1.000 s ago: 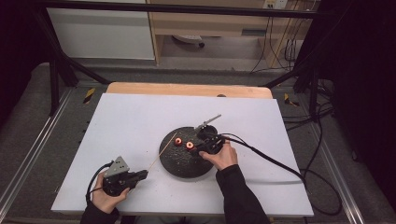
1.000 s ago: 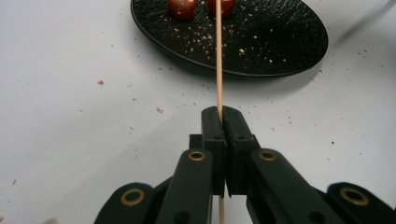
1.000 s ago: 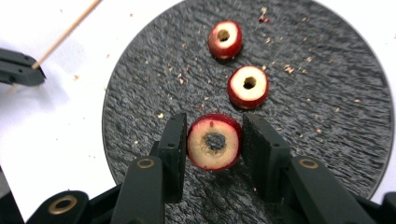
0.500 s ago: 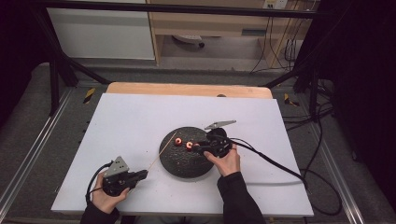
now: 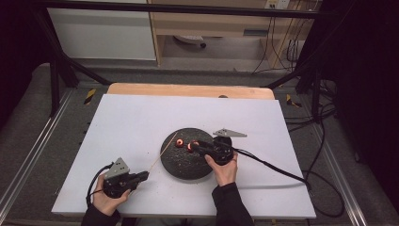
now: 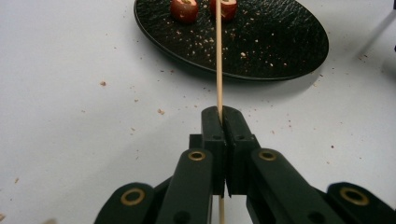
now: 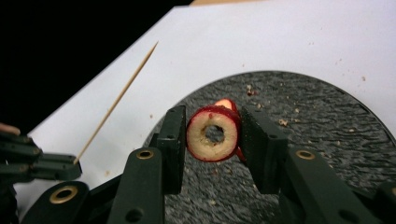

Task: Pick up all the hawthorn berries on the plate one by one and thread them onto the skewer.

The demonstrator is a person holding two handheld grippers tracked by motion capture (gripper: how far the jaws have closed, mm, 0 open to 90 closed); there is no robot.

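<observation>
the left gripper [image 6: 223, 122], low in the left gripper view, is pinching a bare skewer [image 6: 218, 56], while the right gripper [image 7: 212, 140] is clamping a cored fruit piece [image 7: 213, 134] mid-frame over the black plate [image 7: 327, 121], so threading is only starting, with another piece [image 6: 183, 9] waiting.

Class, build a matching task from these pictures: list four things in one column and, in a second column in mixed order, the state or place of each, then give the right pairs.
Things:
1. wooden skewer
2. cored red fruit piece
3. black plate
4. second red fruit piece

States or places:
A. lies on the plate, not gripped
B. clamped in the left tongs, tip pointing toward the plate
C. sits on the white table, scattered with crumbs
D. held between the jaws of the right tongs, hole facing the camera

Pairs: 1-B, 2-D, 3-C, 4-A
</observation>
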